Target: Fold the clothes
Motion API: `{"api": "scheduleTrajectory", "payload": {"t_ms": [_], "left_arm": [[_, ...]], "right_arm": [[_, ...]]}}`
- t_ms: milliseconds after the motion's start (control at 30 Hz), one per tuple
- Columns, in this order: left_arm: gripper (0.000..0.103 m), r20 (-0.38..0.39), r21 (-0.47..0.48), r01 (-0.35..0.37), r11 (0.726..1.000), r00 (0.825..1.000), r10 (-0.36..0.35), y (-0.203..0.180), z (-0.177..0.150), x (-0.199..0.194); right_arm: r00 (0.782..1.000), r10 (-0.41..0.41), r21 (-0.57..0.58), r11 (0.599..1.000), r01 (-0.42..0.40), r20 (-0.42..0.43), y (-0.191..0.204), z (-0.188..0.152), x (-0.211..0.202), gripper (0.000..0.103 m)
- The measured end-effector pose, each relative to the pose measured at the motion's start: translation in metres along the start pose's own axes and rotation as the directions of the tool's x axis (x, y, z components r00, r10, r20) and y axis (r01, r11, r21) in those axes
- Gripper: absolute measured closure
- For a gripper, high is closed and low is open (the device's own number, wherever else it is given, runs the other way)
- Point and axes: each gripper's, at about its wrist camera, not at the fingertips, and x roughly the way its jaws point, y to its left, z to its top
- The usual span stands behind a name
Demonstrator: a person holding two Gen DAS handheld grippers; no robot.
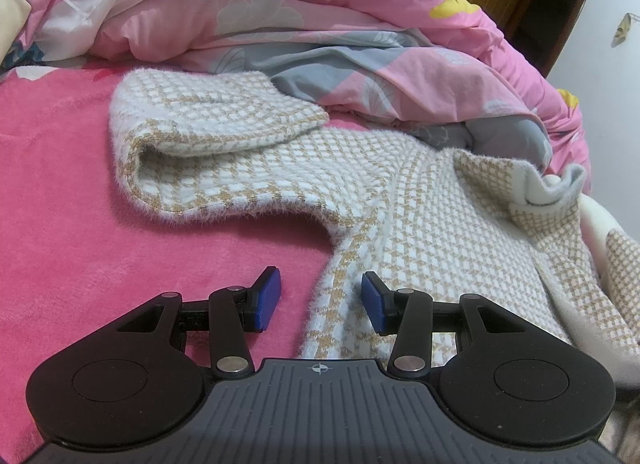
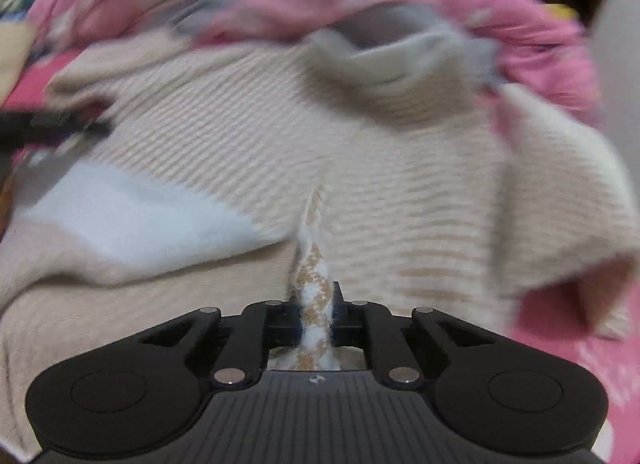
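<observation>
My left gripper [image 1: 321, 300] hangs low over the bed, tilted down twd the sweater [image 1: 400, 200], its 2 blue-padded fingers [image 1: 267, 298] spread apart w/ nothing pinched. Left finger sits over the pink blanket [image 1: 60, 224], right finger over the sweater's side edge; can't tell if either touches the fabric.

Sweater is a fuzzy tan-and-white check knit, lying flat on the blanket. 1 sleeve [image 1: 208, 132] is folded back on itself at upper left of the left wrist view, collar [image 1: 560, 188] off to the right nr the bunched pink & grey floral duvet [image 1: 320, 24].

My right gripper [image 2: 316, 306] is pitched steeply down, fingers pressed together on a thin ridge of the knit [image 2: 314, 264], which stands up betw. them and runs fwd. Right wrist view is heavily motion-blurred. Ahead of it I see the sweater body, collar at upper centre-right, and a dark blurred shape at left edge, prob. the other gripper, can't be sure.
</observation>
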Motion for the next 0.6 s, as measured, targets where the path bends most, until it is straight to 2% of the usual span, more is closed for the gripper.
{"api": "scheduleTrajectory", "payload": {"t_ms": [67,133,267,433,600], "left_arm": [[0.058,0.000,-0.003,0.001,1.000,1.000,-0.001,0.000,0.000,0.000],[0.058,0.000,-0.005,0.002,1.000,1.000,-0.002,0.000,0.000,0.000],[0.058,0.000,-0.006,0.004,1.000,1.000,-0.004,0.000,0.000,0.000],[0.058,-0.001,-0.006,0.006,1.000,1.000,-0.006,0.001,0.000,0.000],[0.058,-0.002,-0.010,0.010,1.000,1.000,-0.010,0.002,0.001,0.000]], "right_arm": [[0.995,-0.073,0.070,0.995,0.068,0.070,-0.027,0.000,-0.024,0.095],[0.980,-0.153,0.146,0.980,0.134,0.126,-0.058,0.001,-0.048,0.095],[0.924,-0.331,0.286,0.919,0.270,0.190,-0.124,-0.001,-0.087,0.095],[0.879,-0.450,0.432,0.831,0.350,0.155,-0.195,-0.016,-0.098,0.095],[0.863,-0.504,0.545,0.731,0.410,0.028,-0.247,-0.042,-0.064,0.095]]}}
